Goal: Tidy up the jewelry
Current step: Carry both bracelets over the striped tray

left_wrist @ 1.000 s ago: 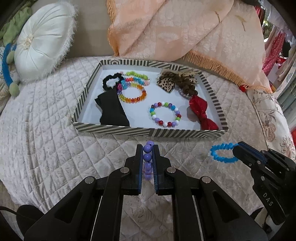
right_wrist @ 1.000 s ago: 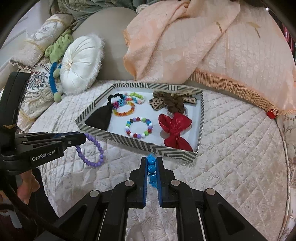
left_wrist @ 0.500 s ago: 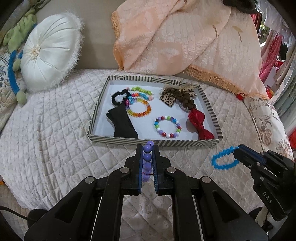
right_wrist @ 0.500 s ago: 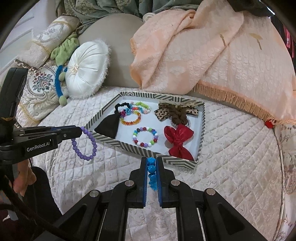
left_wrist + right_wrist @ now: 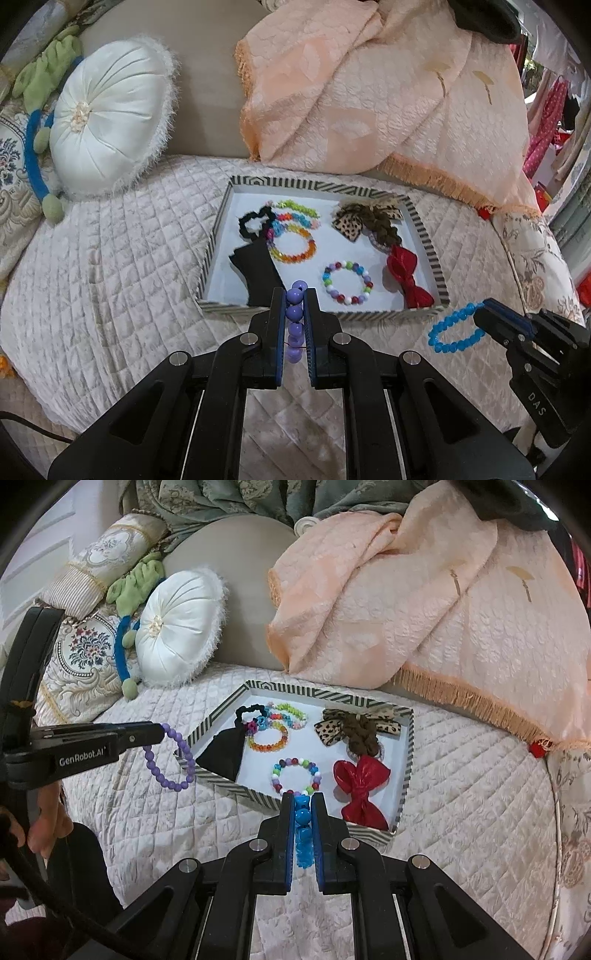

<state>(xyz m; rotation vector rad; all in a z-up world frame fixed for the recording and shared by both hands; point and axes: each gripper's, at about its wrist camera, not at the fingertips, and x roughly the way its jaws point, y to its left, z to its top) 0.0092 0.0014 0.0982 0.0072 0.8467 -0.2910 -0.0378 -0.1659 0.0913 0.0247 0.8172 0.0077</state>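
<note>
My left gripper [image 5: 295, 295] is shut on a purple bead bracelet [image 5: 294, 320], held in the air in front of the striped tray's near rim [image 5: 325, 314]. From the right wrist view the same purple bracelet [image 5: 170, 757] hangs as a loop from the left gripper [image 5: 162, 731]. My right gripper [image 5: 302, 799] is shut on a blue bead bracelet [image 5: 303, 827], which dangles as a ring [image 5: 456, 330] at the right in the left wrist view. The tray [image 5: 404, 775] holds several bracelets, a multicolour bead bracelet [image 5: 347, 282], a red bow [image 5: 404, 273], a leopard bow [image 5: 364, 219] and black fabric [image 5: 258, 271].
The tray rests on a quilted cream bedspread [image 5: 110, 266]. A round white cushion [image 5: 110, 118] lies at the back left. A peach fringed blanket [image 5: 388, 92] is heaped behind the tray. A person's hand [image 5: 40, 827] grips the left tool.
Both grippers have risen with their bracelets still clamped, so the tray and bed look smaller and farther below. The bracelets now hang free above the quilt.
</note>
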